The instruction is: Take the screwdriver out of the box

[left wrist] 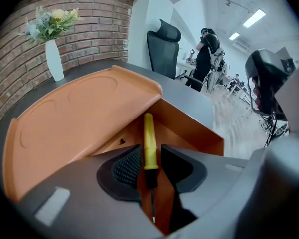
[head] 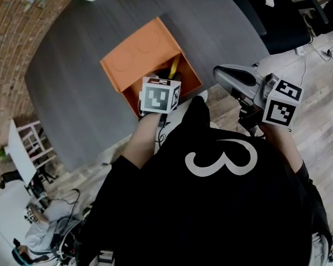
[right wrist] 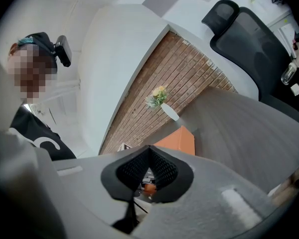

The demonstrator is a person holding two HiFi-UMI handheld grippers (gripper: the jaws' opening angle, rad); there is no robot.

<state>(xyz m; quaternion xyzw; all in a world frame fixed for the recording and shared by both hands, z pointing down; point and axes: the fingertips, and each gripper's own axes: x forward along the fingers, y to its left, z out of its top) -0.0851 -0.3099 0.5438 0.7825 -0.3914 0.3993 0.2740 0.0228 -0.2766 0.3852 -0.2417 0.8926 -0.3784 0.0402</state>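
Straddling yellow screwdriver (left wrist: 148,133) lying inside orange box (left wrist: 79,118), your left gripper (left wrist: 150,147) is standing partly open, pads not clamping handle. Your right gripper (right wrist: 149,156) is hanging aside, jaws together, holding nothing.

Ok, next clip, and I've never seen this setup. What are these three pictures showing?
No robot here: a person holds a two-jaw gripper in each hand. The head view looks down from a camera on the person's head; the other two come from cameras riding on the grippers. On the grey table stands an orange box, lid open, and a vase. The left gripper reaches into the box, jaws open either side of a yellow-handled screwdriver, not clamped yet. The right gripper is shut, empty, away from the box.
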